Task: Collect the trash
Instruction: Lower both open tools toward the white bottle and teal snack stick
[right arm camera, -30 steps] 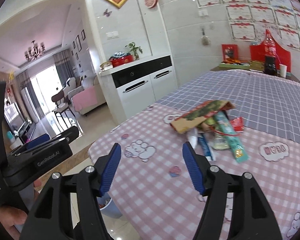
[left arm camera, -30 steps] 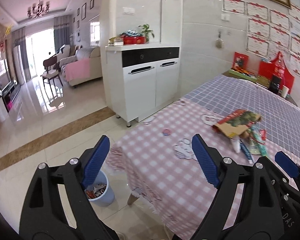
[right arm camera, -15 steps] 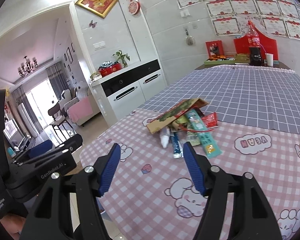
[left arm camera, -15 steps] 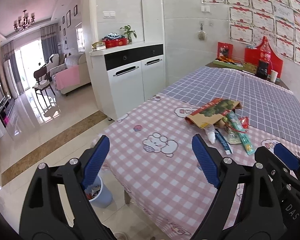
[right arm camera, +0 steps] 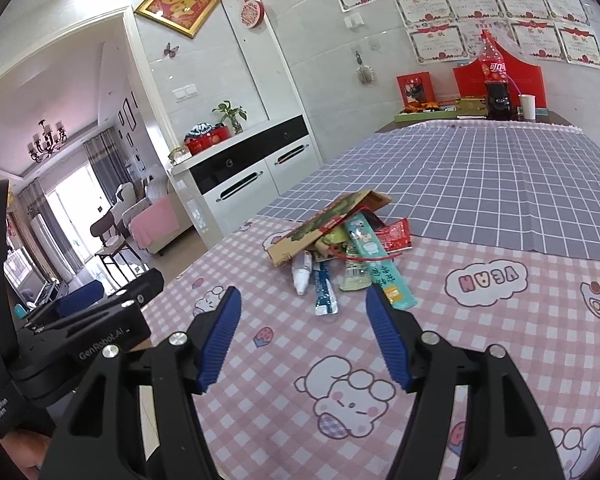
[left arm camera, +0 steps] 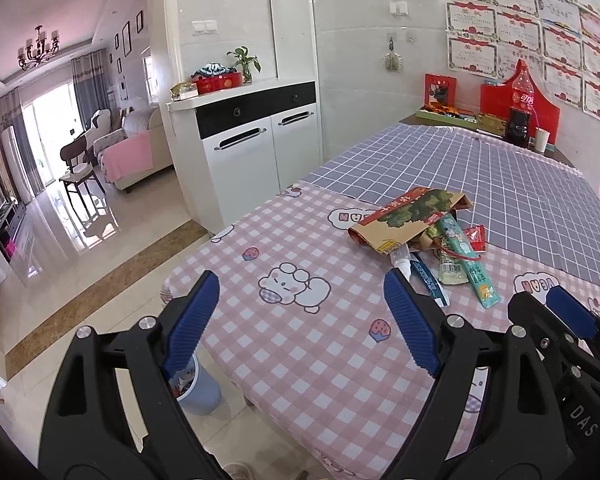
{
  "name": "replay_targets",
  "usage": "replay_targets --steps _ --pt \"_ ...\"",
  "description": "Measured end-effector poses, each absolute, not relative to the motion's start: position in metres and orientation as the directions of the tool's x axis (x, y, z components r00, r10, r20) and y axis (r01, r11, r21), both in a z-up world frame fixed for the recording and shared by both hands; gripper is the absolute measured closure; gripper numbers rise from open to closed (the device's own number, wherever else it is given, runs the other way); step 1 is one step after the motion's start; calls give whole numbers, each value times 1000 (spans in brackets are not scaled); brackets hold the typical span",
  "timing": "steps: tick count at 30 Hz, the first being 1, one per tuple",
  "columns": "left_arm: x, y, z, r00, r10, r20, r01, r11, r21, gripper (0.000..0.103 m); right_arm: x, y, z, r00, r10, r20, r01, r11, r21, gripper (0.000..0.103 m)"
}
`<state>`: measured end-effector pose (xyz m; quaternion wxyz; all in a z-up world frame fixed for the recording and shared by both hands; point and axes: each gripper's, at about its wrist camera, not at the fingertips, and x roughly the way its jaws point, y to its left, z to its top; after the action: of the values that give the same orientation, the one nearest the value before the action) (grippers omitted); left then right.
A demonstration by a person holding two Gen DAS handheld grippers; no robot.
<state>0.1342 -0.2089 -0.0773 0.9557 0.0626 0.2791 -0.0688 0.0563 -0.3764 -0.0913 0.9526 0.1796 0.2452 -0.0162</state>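
Nearest, the left tongs (left arm camera: 300, 312) and the right tongs (right arm camera: 302, 330) both stand open with nothing between their pads, hovering over the near end of the desk (right arm camera: 480, 360). Farther on, the trash (right arm camera: 340, 252) lies in one heap in the middle of the desk: a flattened carton, wrappers and a small tube, none yet picked up. The bin (left arm camera: 202, 390) on the floor at the desk's near left corner already holds some scraps, so collecting seems hardly begun.
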Motion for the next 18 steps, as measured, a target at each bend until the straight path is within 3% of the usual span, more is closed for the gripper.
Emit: replay_targets --steps 18 --pt "170 -207 -95 788 -121 -603 158 987 8 20 88 -382 -104 838 34 -544 149 945 290 39"
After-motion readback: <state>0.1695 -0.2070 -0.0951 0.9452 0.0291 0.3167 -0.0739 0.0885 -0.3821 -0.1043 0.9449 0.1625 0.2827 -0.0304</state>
